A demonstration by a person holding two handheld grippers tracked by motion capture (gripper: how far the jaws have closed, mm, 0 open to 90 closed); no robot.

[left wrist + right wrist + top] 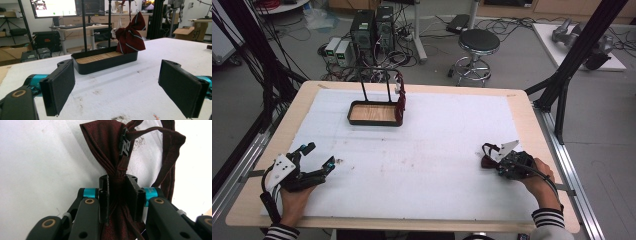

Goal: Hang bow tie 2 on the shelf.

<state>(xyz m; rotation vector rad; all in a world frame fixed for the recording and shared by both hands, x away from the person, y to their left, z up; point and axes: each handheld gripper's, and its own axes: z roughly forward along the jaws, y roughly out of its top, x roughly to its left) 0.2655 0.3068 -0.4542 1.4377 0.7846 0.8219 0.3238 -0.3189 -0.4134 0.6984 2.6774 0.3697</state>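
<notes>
Right gripper (117, 195), jaws clamped on the pinched centre of a dark maroon bow tie (105, 152) with pleated wing and looping strap. Left gripper (117, 87), jaws wide apart over the white table cover (112, 82).

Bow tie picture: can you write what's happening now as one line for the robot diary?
right gripper: shut on dark red bow tie, on white mat | left gripper: open, holding nothing | striped bow tie: hanging on rack

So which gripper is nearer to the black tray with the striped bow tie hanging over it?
Left. The left gripper sits open at the table's near-left corner, facing the black tray. The right gripper, shut on a dark red bow tie, is farther off at the near right.
</notes>
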